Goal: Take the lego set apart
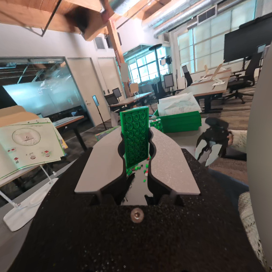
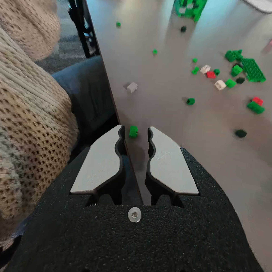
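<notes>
- Gripping a long bright-green lego plate (image 1: pixel 136 136) by its two long edges, the left gripper (image 1: pixel 136 133) holds it upright above the grey tabletop (image 1: pixel 184 136), its ringed underside facing the camera.
- Scattered small green, red and white lego bricks (image 1: pixel 141 169) lie on the table below the plate, seen through the gap between the fingers.
- Farther off, to the right, the right gripper (image 1: pixel 208 148) hangs in the air with its jaws parted and nothing between them; its own view shows the same, fingers spread at the table's near edge.
- A small green brick (image 2: pixel 133 131) lies just ahead of those fingertips.
- Beyond it sit a white brick (image 2: pixel 132 87), loose pieces and a flat green studded plate (image 2: pixel 253 70).
- Farthest back, a green plastic bin (image 1: pixel 181 122) holds white paper.
- A booklet on a white stand (image 1: pixel 28 142) sits at the left.
</notes>
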`<state>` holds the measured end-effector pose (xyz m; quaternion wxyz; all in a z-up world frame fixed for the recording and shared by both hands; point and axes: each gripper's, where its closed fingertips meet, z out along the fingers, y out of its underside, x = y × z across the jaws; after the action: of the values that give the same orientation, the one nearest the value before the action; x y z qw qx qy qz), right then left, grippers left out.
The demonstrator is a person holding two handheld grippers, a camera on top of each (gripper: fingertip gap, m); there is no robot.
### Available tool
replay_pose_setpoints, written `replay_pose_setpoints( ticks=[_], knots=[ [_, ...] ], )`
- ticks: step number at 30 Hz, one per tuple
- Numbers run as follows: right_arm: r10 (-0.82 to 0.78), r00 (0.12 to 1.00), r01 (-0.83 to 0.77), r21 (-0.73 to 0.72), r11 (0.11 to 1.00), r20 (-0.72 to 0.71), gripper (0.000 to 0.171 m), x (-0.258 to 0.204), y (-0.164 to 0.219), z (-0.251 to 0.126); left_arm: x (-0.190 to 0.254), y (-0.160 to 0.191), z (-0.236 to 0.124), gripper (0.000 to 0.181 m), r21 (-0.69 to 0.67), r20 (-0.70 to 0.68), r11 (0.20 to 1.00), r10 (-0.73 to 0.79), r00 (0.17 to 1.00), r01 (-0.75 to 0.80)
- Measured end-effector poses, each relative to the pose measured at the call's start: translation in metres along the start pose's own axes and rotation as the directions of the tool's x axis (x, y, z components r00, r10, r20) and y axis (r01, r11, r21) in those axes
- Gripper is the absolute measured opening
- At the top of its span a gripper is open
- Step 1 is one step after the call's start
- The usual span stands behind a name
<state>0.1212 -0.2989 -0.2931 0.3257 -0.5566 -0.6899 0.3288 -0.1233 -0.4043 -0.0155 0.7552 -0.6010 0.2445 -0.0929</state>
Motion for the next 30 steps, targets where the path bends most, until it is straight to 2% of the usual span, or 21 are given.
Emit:
replay_pose_setpoints(
  ticks=[6,10,12,16,19,24,26,27,30],
  knots=[
    [0.009,0.999,-0.006,-0.108,0.994,0.033,0.028,-0.005,0.015,0.015,0.004,-0.003,-0.005,0.028,0.004,-0.033,1.0,-0.01,0.999,0.01],
    [0.001,0.999,0.004,-0.141,0.99,0.033,0.009,0.004,0.013,0.02,0.005,-0.006,-0.01,0.028,0.016,-0.042,1.0,0.001,0.999,0.0],
    [-0.05,0.997,0.04,-0.152,0.988,-0.057,0.009,0.031,0.006,0.021,0.004,-0.007,-0.011,0.028,0.023,-0.048,1.0,-0.004,0.999,0.005],
    [-0.057,0.958,0.013,-0.154,0.988,-0.283,0.009,0.116,-0.014,0.03,-0.001,-0.001,-0.009,0.028,0.016,-0.048,1.0,-0.023,0.999,0.024],
    [-0.064,0.94,0.005,-0.175,0.985,-0.335,0.009,0.158,-0.019,0.051,-0.005,0.004,-0.008,0.028,-0.002,-0.033,1.0,-0.023,0.999,0.023],
    [-0.076,0.963,0.016,-0.225,0.974,-0.259,0.01,0.182,-0.027,0.087,-0.009,0.011,-0.005,0.028,-0.023,-0.029,0.999,-0.037,0.999,0.036],
    [0.014,0.985,-0.04,-0.151,0.988,-0.172,0.037,0.174,-0.039,0.093,-0.009,0.015,-0.004,0.028,-0.037,-0.041,0.998,-0.051,0.998,0.05],
    [0.056,0.991,-0.069,-0.108,0.992,-0.121,0.042,0.167,-0.048,0.091,-0.009,0.016,-0.003,0.028,-0.039,-0.047,0.998,-0.058,0.997,0.056],
    [0.024,0.999,-0.025,0.02,1.0,0.043,0.039,0.122,-0.075,0.073,-0.006,0.015,-0.004,0.028,-0.037,-0.071,0.997,-0.069,0.995,0.066]
  ],
)
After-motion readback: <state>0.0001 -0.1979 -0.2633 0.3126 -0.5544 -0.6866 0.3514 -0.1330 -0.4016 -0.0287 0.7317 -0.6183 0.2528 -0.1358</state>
